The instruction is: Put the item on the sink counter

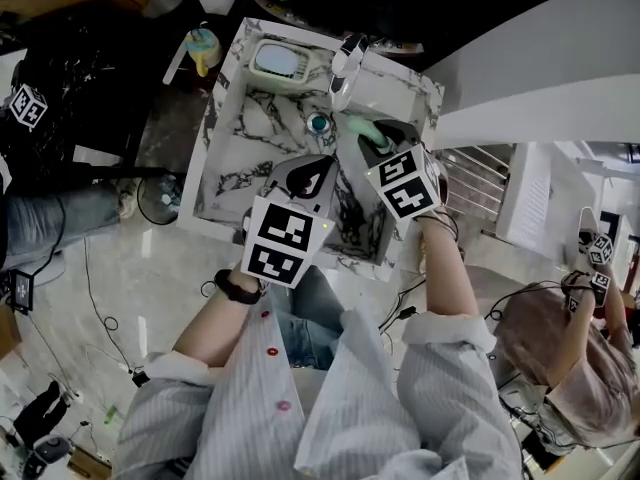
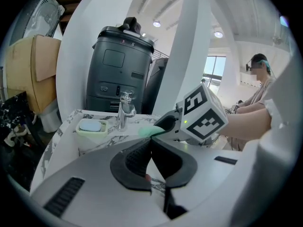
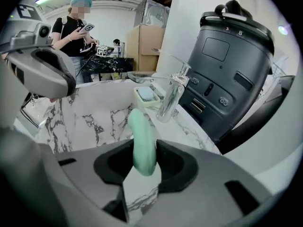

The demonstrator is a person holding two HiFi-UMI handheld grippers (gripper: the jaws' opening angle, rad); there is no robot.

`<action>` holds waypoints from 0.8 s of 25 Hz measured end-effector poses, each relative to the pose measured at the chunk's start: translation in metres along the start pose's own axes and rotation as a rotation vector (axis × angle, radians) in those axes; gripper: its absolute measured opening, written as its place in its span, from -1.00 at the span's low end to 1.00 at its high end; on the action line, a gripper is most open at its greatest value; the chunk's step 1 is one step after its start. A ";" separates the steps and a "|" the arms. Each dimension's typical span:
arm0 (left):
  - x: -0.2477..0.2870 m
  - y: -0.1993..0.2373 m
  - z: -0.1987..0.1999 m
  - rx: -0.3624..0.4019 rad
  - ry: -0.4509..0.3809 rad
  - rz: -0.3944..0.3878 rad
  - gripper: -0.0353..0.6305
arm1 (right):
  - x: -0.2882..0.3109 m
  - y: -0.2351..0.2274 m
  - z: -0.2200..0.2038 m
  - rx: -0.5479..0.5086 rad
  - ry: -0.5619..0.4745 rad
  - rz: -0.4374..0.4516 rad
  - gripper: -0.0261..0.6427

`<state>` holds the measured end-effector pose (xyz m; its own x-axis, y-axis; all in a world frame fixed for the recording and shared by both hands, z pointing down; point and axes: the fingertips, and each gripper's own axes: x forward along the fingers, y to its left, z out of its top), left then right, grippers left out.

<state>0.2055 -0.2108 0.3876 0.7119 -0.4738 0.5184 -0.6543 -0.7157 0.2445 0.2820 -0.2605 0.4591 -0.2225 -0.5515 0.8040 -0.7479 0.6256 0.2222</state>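
A pale green, soap-like item (image 3: 143,141) stands upright between the pads of my right gripper (image 3: 142,167), which is shut on it. From above, the green item (image 1: 357,124) hangs over the back right of the marble sink (image 1: 240,158), close to the chrome faucet (image 1: 344,63) and the drain (image 1: 318,123). The marble sink counter (image 1: 400,83) runs behind it, with a soap dish (image 1: 280,62) at its left. My left gripper (image 1: 318,170) hovers over the basin's front, its fingertips touching and nothing held. In the left gripper view the right gripper (image 2: 163,124) carries the green item (image 2: 147,131).
A tall dark grey machine (image 2: 120,70) stands right behind the sink. A cardboard box (image 2: 40,70) sits at the left. A seated person (image 1: 570,348) with grippers is at the right, another person's legs (image 1: 60,223) at the left. Cables lie on the floor.
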 end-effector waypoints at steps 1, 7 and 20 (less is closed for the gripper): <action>-0.003 -0.001 -0.002 0.000 -0.001 0.005 -0.85 | -0.003 0.004 0.002 0.012 -0.010 0.002 -0.52; -0.020 -0.005 -0.011 -0.002 -0.011 0.041 -0.85 | -0.023 0.023 0.013 0.123 -0.101 0.023 -0.52; -0.062 -0.006 -0.045 0.001 0.007 0.052 -0.85 | -0.063 0.086 0.027 0.288 -0.215 0.073 -0.52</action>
<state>0.1539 -0.1538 0.3905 0.6752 -0.5068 0.5360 -0.6902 -0.6905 0.2166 0.2146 -0.1866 0.4126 -0.3857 -0.6334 0.6708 -0.8636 0.5038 -0.0209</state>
